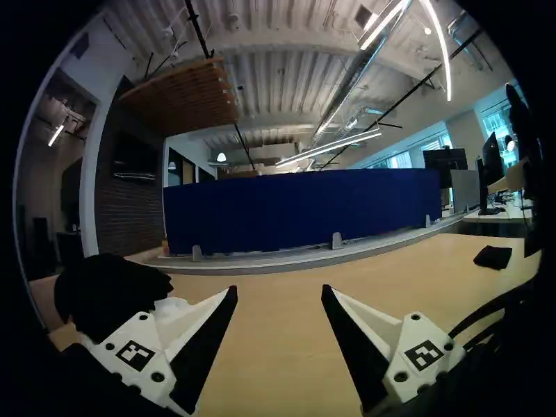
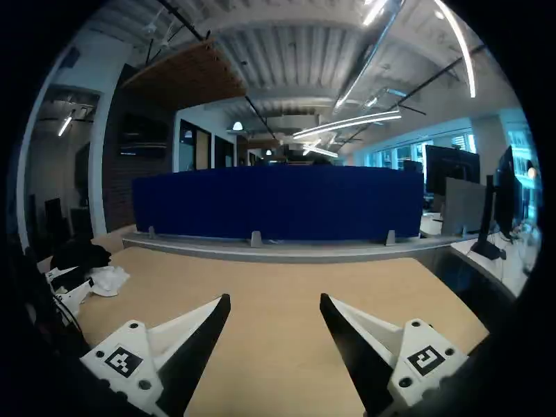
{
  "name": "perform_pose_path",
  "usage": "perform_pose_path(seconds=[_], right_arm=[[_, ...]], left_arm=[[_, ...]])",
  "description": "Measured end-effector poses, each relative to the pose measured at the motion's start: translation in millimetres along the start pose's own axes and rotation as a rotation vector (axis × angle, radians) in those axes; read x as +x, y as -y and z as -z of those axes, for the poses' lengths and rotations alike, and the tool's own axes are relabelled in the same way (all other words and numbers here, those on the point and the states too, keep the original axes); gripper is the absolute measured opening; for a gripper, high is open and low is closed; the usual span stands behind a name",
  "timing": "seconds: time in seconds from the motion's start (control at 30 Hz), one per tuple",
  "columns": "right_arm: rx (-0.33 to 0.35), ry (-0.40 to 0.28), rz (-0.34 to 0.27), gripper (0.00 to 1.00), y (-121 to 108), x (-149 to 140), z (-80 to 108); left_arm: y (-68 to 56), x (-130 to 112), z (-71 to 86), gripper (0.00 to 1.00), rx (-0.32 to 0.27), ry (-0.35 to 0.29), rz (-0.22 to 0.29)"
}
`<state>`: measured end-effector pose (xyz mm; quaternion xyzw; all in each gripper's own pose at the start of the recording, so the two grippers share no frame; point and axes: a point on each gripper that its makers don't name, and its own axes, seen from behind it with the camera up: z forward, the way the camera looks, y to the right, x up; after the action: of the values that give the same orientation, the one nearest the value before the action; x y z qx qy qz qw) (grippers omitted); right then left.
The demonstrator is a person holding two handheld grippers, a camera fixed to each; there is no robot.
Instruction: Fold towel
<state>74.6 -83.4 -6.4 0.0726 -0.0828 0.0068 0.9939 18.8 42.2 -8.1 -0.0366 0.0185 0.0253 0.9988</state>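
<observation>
Both claws are released and grasp nothing. The left gripper (image 1: 279,288) has its fingers spread wide over bare desk (image 1: 389,264), and the right gripper (image 2: 274,297) is spread just as wide, with only wood between its fingers. Both are level and face the blue partition (image 1: 299,208) squarely, which looks like a ready stance before any reaching rather than a working one. No fabric lies flat on the stretch of desk in front of the partition. The likeliest towel is the crumpled white cloth (image 2: 111,279), which sits off toward the partition's left end, on the near side, against a black heap (image 2: 80,254). In the left gripper view the same heap bulks just behind the left finger, with a scrap of white peeking from under it. I cannot tell which of the two is the towel, or whether both are. A small dark wad (image 1: 493,257) lies on the desk toward the partition's right end, too far off to identify. As I judge it, folding has not begun. The fabric is bunched at the edge, so it must first be drawn out to the open wood before the partition and spread flat. The open fingers suit that, since each can take a corner. The left gripper is nearest the pile and best placed to pick it up first.
</observation>
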Motion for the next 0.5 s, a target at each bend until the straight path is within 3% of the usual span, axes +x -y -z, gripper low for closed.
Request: perform_pose_path(seconds=[0.5], right_arm=[[-0.004,0.036,0.018,1.0,3.7,-13.8,-11.3]], left_arm=[[23.5,-25.4,-5.7,0.89,0.044,0.017,0.045]])
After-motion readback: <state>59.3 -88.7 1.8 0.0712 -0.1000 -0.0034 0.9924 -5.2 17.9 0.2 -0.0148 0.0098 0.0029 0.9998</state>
